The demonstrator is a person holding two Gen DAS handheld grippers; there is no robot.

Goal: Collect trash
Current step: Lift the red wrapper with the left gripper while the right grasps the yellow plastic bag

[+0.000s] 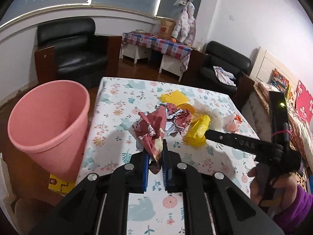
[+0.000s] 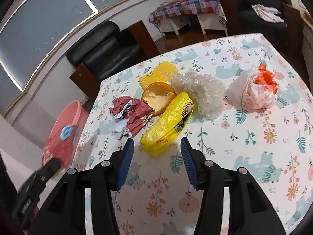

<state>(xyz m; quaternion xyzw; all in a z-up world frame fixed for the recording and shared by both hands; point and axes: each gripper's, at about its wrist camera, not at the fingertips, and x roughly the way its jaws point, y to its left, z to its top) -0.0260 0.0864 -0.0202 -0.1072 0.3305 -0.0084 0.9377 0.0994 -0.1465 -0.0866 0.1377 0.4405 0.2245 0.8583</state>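
L claw (image 1: 155, 154) grips red wrapper (image 1: 150, 131), blurred in R view; R claw (image 2: 157, 148) agape

Your left gripper (image 1: 155, 156) and right gripper (image 2: 157, 156) are matte black, with ribbed blue pads lining the jaws and round silver screws at the linkage joints. Your right hand (image 1: 273, 192) shows bare skin below a purple sleeve (image 1: 299, 207).
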